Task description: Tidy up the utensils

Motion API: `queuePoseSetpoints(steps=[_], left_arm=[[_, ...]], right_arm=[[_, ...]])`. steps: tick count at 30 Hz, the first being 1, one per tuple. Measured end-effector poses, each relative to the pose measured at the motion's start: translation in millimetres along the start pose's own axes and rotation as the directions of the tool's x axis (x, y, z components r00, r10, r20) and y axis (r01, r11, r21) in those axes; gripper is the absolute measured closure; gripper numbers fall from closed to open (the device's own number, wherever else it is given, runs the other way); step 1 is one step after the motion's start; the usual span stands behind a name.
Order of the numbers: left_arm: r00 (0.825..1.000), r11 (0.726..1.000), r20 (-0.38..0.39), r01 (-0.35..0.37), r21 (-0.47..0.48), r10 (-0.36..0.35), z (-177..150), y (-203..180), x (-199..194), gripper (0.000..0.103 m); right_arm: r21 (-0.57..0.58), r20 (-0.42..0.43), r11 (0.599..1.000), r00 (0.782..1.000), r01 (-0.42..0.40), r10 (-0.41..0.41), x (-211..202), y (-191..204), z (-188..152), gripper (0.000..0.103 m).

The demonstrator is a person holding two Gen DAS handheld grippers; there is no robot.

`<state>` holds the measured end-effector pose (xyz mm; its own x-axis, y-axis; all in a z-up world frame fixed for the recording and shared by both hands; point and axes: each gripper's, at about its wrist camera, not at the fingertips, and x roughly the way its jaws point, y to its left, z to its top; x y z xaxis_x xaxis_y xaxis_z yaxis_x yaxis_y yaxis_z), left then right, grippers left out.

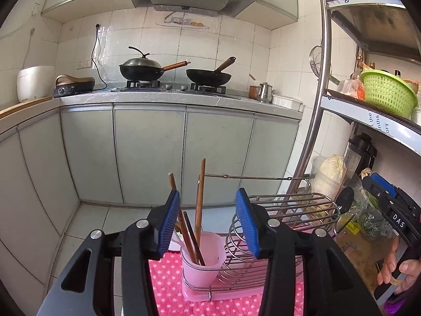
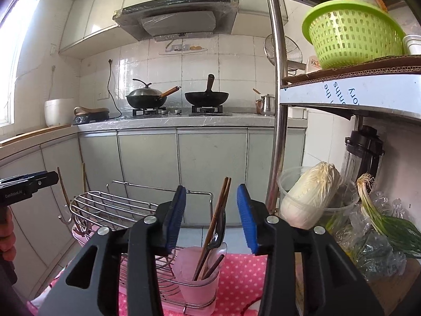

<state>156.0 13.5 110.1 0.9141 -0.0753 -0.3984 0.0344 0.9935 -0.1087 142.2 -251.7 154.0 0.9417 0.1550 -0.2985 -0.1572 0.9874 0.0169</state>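
Observation:
A pink cup (image 1: 204,259) stands at the near end of a wire dish rack (image 1: 284,210), with several brown chopsticks (image 1: 199,200) leaning in it. My left gripper (image 1: 208,221) hangs just above and in front of the cup, open, its blue pads not touching the chopsticks. At the rack's other end a second pink cup (image 2: 197,279) holds chopsticks (image 2: 221,202) and a metal spoon (image 2: 218,234). Above that cup my right gripper (image 2: 210,220) is open, gripping nothing. Each view catches the other gripper at its edge: the right one (image 1: 379,187) and the left one (image 2: 39,180).
The rack rests on a pink tray (image 1: 200,293) over a pink dotted cloth (image 2: 244,271). To the right are a steel shelf post (image 2: 276,131), a cabbage (image 2: 307,197) in a clear tub, green onions (image 2: 389,223) and a green basket (image 2: 352,34). Cabinets and woks stand across the floor.

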Motion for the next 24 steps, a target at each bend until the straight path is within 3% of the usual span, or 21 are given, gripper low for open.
queuePoseSetpoints(steps=[3, 5, 13, 24], left_arm=[[1.0, 1.0, 0.012, 0.011, 0.004, -0.011, 4, -4, -12, 0.056], [1.0, 1.0, 0.02, 0.017, 0.001, -0.017, 6, -6, -21, 0.043], [0.999, 0.999, 0.022, 0.038, -0.03, -0.037, -1, -12, -51, 0.043], [0.999, 0.997, -0.026, 0.046, -0.056, -0.048, -38, -23, -71, 0.043]], right_arm=[[0.018, 0.014, 1.0, 1.0, -0.013, 0.013, -11, 1, 6, 0.055], [0.022, 0.016, 1.0, 1.0, -0.021, 0.021, -19, 4, 9, 0.052], [0.08, 0.02, 0.995, 0.998, -0.056, 0.055, -52, 18, -5, 0.035], [0.089, -0.086, 0.993, 0.993, -0.078, 0.085, -76, 42, -51, 0.029]])
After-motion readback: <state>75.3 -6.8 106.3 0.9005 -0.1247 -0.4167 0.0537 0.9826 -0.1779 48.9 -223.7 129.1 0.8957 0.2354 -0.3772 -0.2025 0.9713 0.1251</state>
